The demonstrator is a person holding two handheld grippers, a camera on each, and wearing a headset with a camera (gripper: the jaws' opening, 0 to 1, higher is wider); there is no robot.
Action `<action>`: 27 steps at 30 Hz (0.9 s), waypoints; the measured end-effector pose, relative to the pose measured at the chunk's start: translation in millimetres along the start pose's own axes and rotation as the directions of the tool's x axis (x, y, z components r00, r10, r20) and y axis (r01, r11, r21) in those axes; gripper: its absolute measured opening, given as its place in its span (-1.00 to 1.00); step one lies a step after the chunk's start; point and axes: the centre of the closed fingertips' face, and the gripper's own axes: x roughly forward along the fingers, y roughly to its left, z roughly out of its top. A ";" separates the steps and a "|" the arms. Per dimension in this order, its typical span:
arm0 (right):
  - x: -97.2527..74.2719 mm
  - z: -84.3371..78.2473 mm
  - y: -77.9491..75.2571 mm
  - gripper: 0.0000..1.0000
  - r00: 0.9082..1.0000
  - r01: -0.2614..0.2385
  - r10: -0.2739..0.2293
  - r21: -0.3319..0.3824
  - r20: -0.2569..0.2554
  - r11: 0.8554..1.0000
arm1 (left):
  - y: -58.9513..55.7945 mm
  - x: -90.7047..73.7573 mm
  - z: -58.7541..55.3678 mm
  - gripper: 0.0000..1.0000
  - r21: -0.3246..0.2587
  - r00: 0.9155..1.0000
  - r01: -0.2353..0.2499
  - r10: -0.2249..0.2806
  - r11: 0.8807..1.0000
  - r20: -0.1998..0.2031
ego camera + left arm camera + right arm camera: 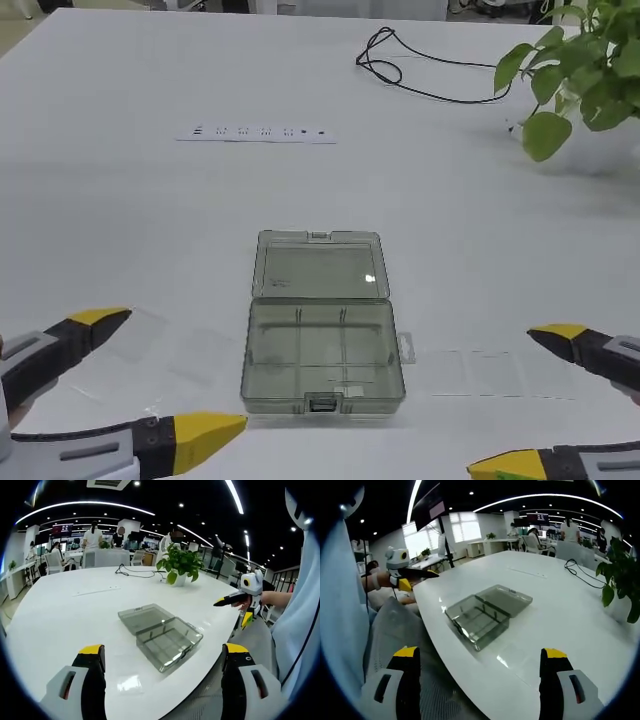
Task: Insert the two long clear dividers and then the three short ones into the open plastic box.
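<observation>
The smoky clear plastic box (325,392) lies open on the white table, its lid (320,265) flat behind it. Thin clear walls show faintly inside it. Flat clear divider pieces lie on the table to its left (150,335) and right (480,372). My left gripper (160,378) is open at the lower left, short of the box. My right gripper (518,400) is open at the lower right. The left gripper view looks between its open jaws (163,652) at the box (182,655). The right gripper view does the same (480,652), box (485,635) ahead.
A white power strip (258,132) lies farther back. A black cable (400,70) loops at the far side. A potted plant (575,70) stands at the back right. The table's near edge runs just under both grippers.
</observation>
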 end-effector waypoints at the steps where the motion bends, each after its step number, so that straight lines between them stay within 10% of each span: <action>1: -0.2 -0.2 -0.4 1.00 1.000 0.003 -0.003 0.001 -0.001 1.000 | 0.2 0.1 -0.3 0.98 0.000 1.000 -0.001 0.001 1.000 0.000; 27: -4.5 7.2 -8.5 1.00 0.999 0.031 -0.031 -0.019 0.019 0.999 | 8.0 -2.0 -11.2 0.98 0.011 0.999 -0.024 0.024 1.000 -0.036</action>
